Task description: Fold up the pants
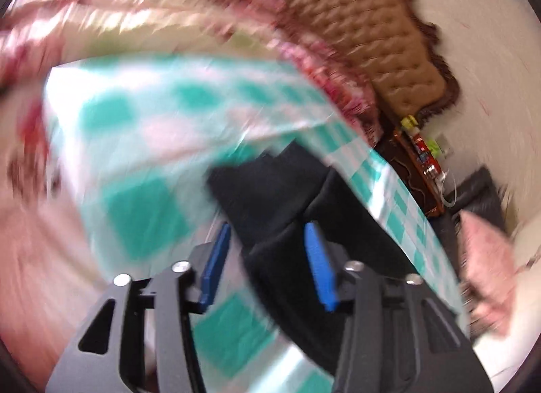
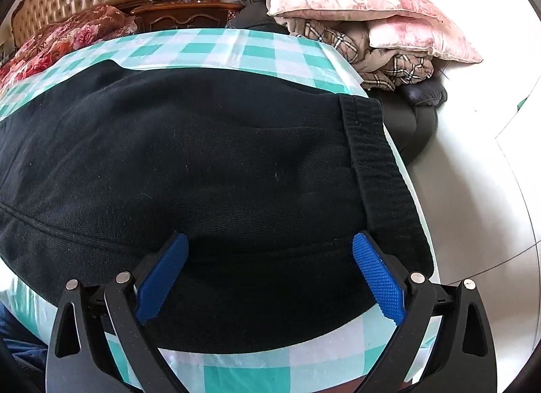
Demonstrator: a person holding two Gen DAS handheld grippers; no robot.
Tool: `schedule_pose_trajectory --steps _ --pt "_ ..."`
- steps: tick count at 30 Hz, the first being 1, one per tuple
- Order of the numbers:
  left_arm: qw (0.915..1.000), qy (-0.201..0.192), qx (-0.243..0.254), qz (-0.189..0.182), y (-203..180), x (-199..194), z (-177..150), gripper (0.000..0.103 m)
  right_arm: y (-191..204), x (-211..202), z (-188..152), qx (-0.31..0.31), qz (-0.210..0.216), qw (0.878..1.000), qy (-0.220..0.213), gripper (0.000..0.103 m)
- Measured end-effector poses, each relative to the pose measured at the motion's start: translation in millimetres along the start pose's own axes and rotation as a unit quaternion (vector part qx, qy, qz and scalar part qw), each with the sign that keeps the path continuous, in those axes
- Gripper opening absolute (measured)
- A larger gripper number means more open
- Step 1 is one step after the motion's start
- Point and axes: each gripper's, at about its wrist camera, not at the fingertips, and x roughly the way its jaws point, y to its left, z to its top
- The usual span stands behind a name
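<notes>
Black pants [image 2: 209,169] are lying doubled on the checked counter [image 2: 236,44], folding still under way.
Right tongs [image 2: 268,273] are gaping empty above the pants' waistband; left tongs [image 1: 267,261] are straddling a pants edge, grip unclear.

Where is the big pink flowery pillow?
In the right wrist view, the pink flowery pillow sits at the upper right, on top of a plaid blanket, past the far edge of the green-and-white checked tablecloth.

black pants [image 2: 203,163] spread flat on checked cloth, ribbed waistband at right edge.
</notes>
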Motion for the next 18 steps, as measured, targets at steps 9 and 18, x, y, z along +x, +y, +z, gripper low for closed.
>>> schedule_pose_trajectory --steps 9,18 --pt "0.9989 0.043 0.015 -0.011 -9 21 -13 0.005 0 6 3 -0.009 0.003 1.0 0.006 0.095" --pt "0.998 0.051 0.021 0.031 -2 13 -19 0.021 19 -58 31 -0.054 0.079 0.992 -0.086 0.09"
